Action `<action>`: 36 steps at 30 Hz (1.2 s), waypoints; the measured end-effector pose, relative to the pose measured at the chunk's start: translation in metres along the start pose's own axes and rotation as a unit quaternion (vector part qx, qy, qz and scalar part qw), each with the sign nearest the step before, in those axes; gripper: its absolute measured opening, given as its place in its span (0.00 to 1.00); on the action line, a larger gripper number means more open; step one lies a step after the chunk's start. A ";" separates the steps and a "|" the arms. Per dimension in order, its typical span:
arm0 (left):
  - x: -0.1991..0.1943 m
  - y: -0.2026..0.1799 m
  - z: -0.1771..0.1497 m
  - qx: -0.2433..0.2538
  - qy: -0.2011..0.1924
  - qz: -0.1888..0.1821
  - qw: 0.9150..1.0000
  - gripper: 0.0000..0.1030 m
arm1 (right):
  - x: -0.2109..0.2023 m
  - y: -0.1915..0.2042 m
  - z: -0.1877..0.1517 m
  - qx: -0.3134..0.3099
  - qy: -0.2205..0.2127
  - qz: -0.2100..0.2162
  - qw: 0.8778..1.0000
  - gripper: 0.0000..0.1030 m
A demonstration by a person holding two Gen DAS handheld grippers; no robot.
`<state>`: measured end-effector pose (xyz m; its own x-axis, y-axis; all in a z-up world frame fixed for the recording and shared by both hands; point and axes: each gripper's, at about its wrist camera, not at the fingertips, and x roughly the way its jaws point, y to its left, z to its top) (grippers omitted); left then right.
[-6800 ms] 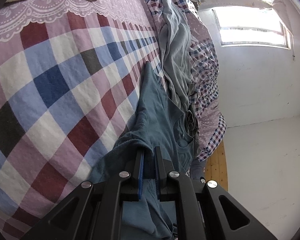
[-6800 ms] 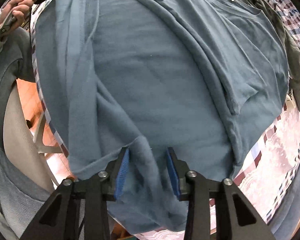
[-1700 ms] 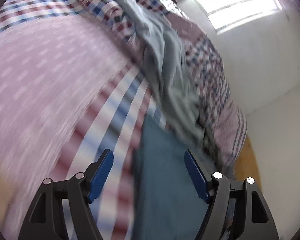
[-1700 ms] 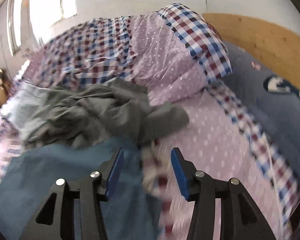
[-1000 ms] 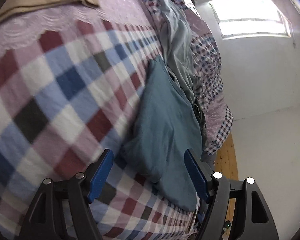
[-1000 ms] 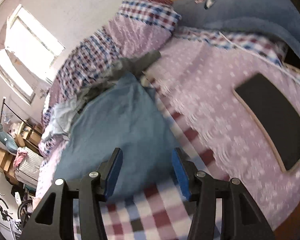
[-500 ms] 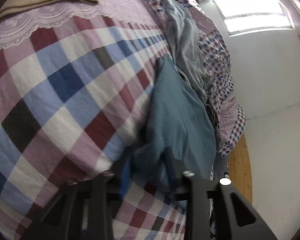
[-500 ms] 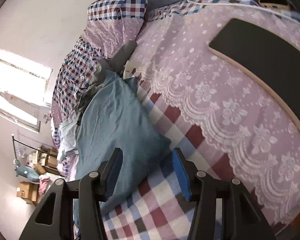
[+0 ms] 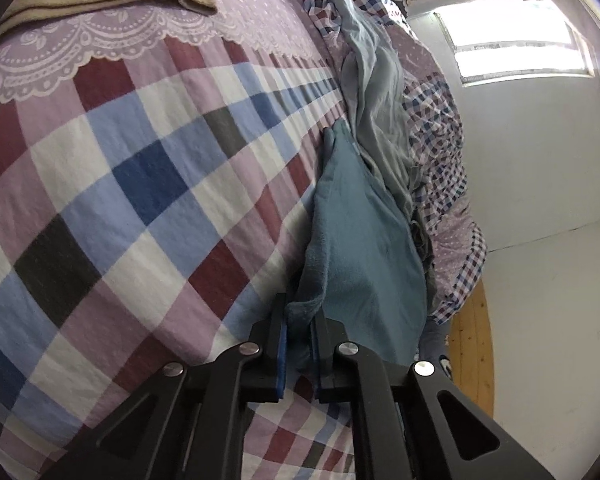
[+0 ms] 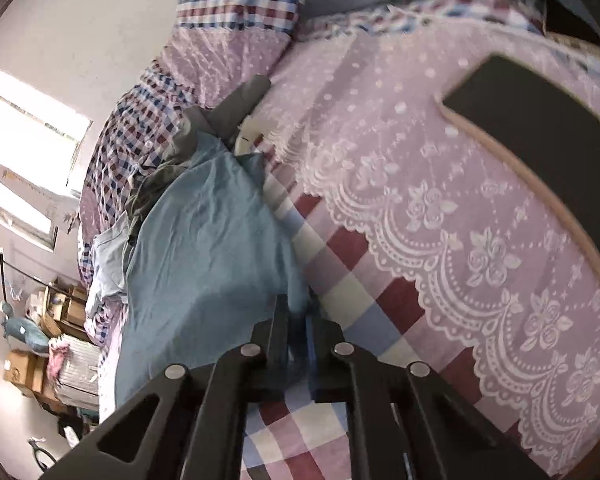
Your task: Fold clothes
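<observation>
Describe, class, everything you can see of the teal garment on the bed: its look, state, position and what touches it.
The teal garment is a soft, knit-looking top, folded into a long, slightly rumpled panel. It lies on the checked bedspread, alongside a pile of grey clothes. The left gripper and right gripper each pinch a near corner.

The left gripper [image 9: 300, 320] was squeezed tight on blue cloth. The right gripper [image 10: 298, 320] was squeezed tight on cloth too.
</observation>
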<state>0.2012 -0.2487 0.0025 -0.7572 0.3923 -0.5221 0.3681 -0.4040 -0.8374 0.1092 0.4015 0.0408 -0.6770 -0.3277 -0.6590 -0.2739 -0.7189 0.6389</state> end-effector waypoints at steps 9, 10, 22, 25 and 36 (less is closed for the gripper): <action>-0.014 0.016 0.004 -0.030 -0.010 0.009 0.999 0.08 | -0.009 -0.009 0.002 0.011 -0.016 -0.027 0.999 0.09; -0.016 0.017 0.004 -0.032 -0.011 0.008 0.999 0.09 | -0.008 -0.011 0.001 0.018 -0.013 -0.031 0.999 0.11; -0.012 0.015 -0.007 -0.035 0.004 -0.038 0.999 0.47 | -0.029 0.001 -0.017 0.014 -0.030 -0.044 0.998 0.16; -0.006 0.012 -0.007 -0.035 0.005 -0.047 0.998 0.53 | -0.034 0.023 -0.026 -0.031 -0.042 -0.045 0.998 0.16; 0.001 0.010 -0.002 -0.044 0.004 -0.073 0.996 0.52 | -0.014 0.150 -0.103 -0.318 -0.037 0.000 0.947 0.40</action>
<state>0.2049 -0.2502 -0.0067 -0.8024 0.4481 -0.3942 0.2996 -0.2689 -0.9154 0.1482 0.2348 0.1047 -0.7291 -0.3003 -0.6150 0.1769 -0.9507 0.2546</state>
